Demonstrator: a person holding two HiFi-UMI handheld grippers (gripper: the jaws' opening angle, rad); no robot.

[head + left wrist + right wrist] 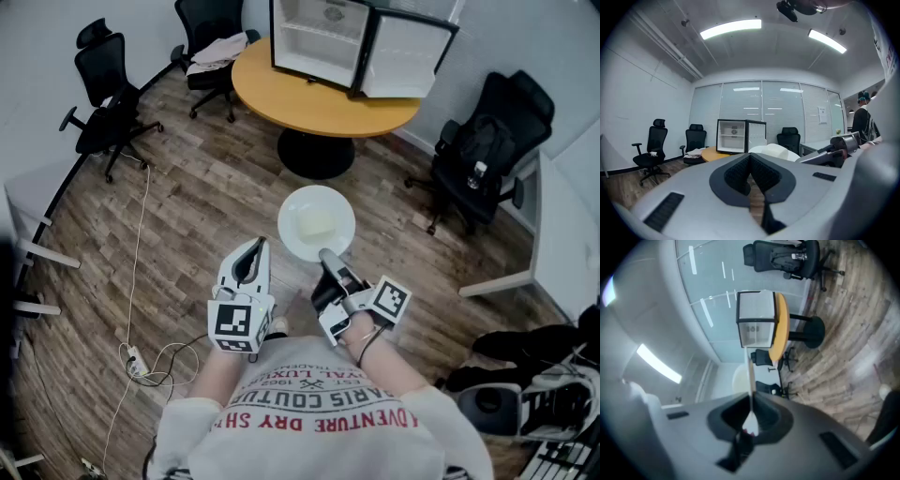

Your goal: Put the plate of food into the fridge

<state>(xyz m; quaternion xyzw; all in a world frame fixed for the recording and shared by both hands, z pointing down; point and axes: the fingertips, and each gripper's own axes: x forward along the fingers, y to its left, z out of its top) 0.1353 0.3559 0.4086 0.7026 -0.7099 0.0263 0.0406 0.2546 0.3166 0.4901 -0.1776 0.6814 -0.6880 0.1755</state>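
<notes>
Plainly, the only legible writing is in the head view: red print on the person's grey shirt (319,417), seen upside down, with "ADVENTURE" and "DRY" readable. Ahead of it the right tool (327,258) is clamped on the near rim of a round white plate (298,211), held out over the wood-plank floor (206,206). A pale block of food (316,225) sits at the plate's centre. The left tool (249,262) is just beside the plate on its left, not touching it. Well beyond stands a small fridge (319,42) with its door swung open, on a round orange bench (309,98) ringed by black office chairs (105,89).

Seen from the left gripper view, the ribbed dark pads meet at the tips with nothing between them. The plate rises just beyond to the right, and the fridge's white interior faces the camera.

Seen from the right gripper view, which is rolled sideways, the plate shows edge-on as a thin white line pinched between the narrow jaws, with the fridge straight ahead.
</notes>
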